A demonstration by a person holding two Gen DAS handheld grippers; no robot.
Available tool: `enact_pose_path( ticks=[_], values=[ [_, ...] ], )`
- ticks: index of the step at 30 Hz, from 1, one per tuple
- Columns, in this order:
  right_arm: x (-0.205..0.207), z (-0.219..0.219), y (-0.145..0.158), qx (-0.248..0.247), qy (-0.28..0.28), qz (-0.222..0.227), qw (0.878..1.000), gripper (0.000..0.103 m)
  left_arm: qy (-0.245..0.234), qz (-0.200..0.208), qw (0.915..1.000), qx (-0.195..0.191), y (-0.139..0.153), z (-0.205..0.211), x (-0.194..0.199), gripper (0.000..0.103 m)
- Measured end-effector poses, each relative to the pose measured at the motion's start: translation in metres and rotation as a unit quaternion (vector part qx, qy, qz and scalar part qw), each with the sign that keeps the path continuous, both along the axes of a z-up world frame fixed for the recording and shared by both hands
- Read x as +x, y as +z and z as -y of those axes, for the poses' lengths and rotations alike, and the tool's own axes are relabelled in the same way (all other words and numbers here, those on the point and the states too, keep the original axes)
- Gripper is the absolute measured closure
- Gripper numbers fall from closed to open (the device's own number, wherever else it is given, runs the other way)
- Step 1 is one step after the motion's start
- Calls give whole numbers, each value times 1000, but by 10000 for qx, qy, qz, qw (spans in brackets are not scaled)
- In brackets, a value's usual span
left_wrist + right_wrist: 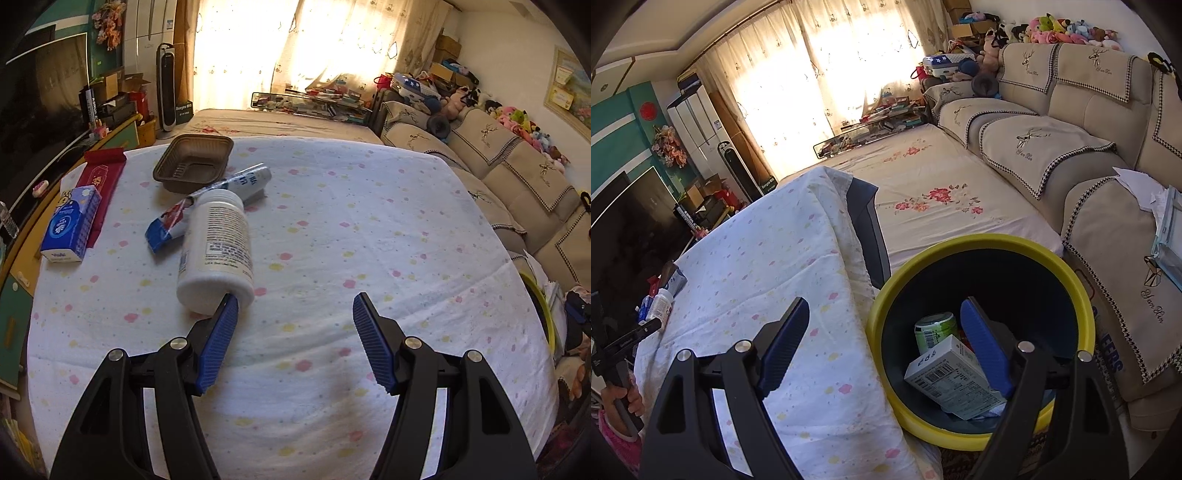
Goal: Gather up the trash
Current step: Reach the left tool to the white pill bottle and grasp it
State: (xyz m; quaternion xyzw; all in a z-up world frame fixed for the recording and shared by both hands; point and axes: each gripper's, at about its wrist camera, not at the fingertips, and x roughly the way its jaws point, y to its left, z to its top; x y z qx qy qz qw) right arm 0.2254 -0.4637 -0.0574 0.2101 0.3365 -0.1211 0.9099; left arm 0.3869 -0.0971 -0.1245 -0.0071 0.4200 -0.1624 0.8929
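A lived-in home living room is showing here: sunlight is glowing through long cream embroidered curtains (pixel 798 74), a beige sectional sofa with deer-embroidered covers (pixel 1071 122) is running along one wall with a heap of bright plush toys (pixel 1067 31) sitting on its back, a large dark flat television screen (pixel 40 110) is standing against a teal wall, and a table under a white dotted cloth (pixel 332 221) is filling the middle

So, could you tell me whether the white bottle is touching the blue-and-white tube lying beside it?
Touching. In the left wrist view the white bottle lies with its cap end across the blue-and-white tube, overlapping it with no cloth showing between them.
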Motion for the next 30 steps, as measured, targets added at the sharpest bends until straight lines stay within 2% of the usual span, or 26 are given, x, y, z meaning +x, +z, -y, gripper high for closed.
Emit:
enact_pose_path(
  ticks=[6,11,14,21,24,30],
  values=[
    [-3,3,2,26,-33,62,10000,23,369,-302,9989,21,1,-11,-9,39],
    [-4,3,1,83,-14,106,9999,23,711,-54,9972,235,14,-31,-8,35],
    [-3,2,0,90,34,66,9999,23,714,-38,9972,212,20,-30,6,34],
    [-1,1,0,87,62,38,9999,21,695,-140,9956,607,10,-16,35,34],
    [0,3,-2,108,41,10,9999,21,759,-249,9946,663,4,-14,43,35],
    [3,8,-9,165,30,-67,9998,21,854,-406,9925,769,-6,-11,59,42]
  ],
)
